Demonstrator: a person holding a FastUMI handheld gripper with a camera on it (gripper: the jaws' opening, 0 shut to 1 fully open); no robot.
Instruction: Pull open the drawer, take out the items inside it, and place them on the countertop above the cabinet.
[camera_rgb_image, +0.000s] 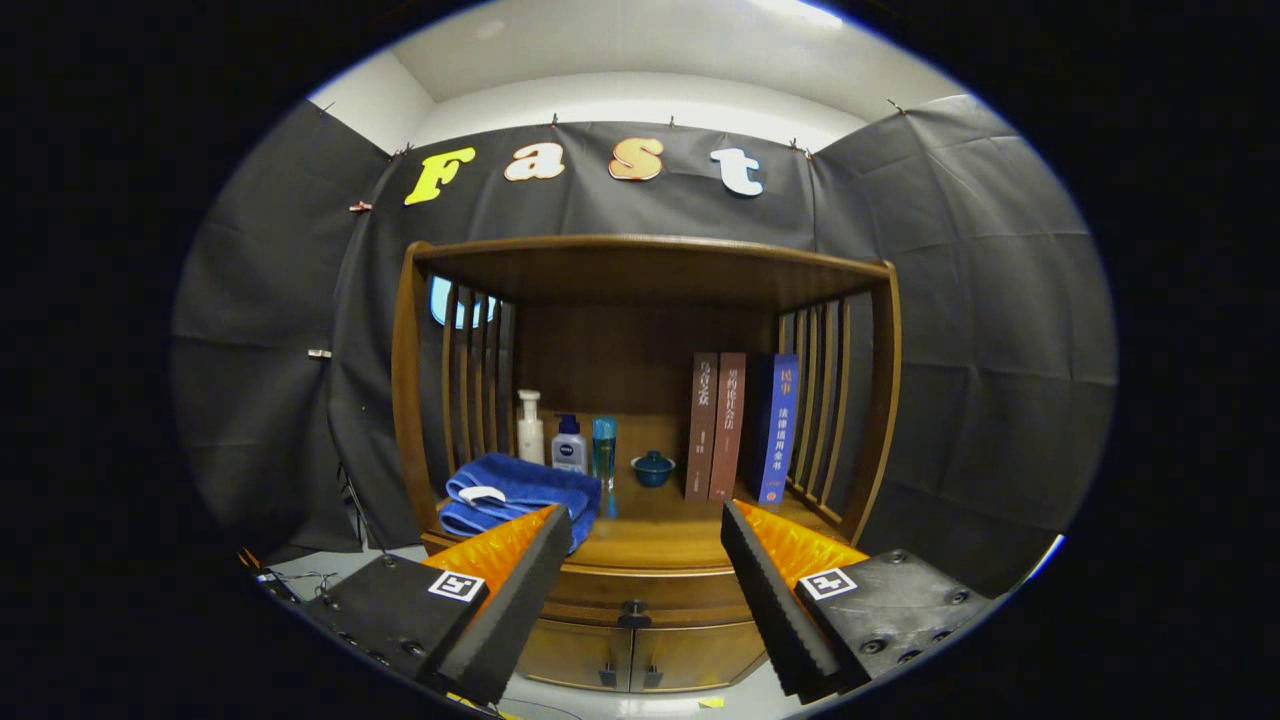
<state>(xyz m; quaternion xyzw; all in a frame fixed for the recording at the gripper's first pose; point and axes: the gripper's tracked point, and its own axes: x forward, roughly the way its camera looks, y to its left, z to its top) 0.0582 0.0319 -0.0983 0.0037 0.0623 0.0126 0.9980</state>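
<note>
Beneath the wooden countertop (650, 545) the drawer (640, 585) sits closed, likely stiff and sliding, best pinched at its small knob (632, 608) by the spread, empty gripper (645, 530).

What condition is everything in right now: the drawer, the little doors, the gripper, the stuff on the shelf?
gripper: open, holding nothing
drawer: shut, knob ahead between the fingers
cabinet doors: shut
blue towel: folded, on the countertop
three bottles: upright, capped
small blue pot: lid on
three books: standing upright, closed
</note>
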